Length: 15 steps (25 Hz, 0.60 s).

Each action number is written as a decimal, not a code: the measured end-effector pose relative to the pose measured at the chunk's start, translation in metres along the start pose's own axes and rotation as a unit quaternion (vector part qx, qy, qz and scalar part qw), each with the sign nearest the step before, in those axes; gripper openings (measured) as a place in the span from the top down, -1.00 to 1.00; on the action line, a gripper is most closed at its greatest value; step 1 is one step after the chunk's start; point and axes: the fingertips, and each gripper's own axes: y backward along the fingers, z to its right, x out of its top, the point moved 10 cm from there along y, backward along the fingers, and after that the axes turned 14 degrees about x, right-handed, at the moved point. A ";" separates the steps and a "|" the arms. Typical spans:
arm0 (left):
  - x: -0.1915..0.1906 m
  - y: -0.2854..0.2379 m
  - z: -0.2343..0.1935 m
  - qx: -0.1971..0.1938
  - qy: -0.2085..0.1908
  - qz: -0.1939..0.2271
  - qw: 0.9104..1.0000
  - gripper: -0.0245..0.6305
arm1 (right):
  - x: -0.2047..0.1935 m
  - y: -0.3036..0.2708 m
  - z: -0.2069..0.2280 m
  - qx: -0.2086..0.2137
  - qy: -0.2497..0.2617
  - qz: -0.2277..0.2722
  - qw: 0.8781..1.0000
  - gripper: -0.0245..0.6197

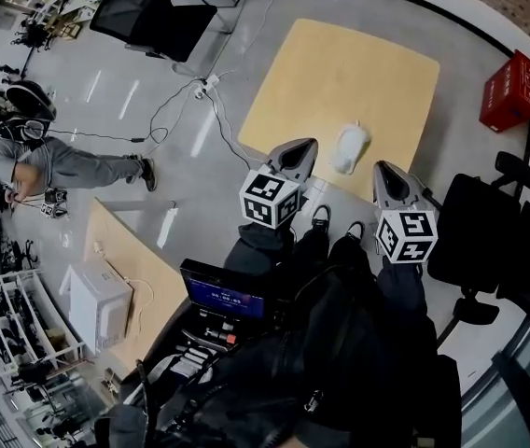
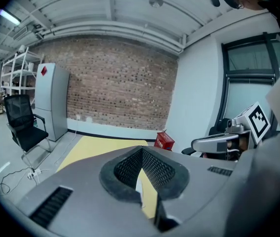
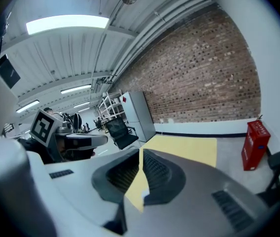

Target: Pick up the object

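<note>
Left hand-held gripper closed, right closed, white object on table

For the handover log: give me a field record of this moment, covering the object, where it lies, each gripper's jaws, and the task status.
object: white object, lying near the near edge of the yellow table
left gripper: jaws together, nothing between them, at the object's left in the head view, not on it
right gripper: jaws together, nothing between them, at the object's right, not on it
beside the table: red crate on the floor
task status: object not yet picked up
</note>
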 end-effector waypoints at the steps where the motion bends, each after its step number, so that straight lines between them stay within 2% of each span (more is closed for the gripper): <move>1: -0.002 -0.002 -0.003 -0.001 0.001 -0.005 1.000 0.93 | -0.003 -0.005 0.001 -0.005 -0.009 -0.003 1.000 0.90; 8: -0.025 -0.034 -0.019 -0.025 0.003 -0.043 0.999 0.93 | -0.028 -0.045 0.011 -0.052 -0.067 -0.036 0.996 0.71; 15: -0.057 -0.071 -0.039 -0.032 0.007 -0.099 0.995 0.93 | -0.059 -0.089 0.027 -0.103 -0.134 -0.075 0.983 0.50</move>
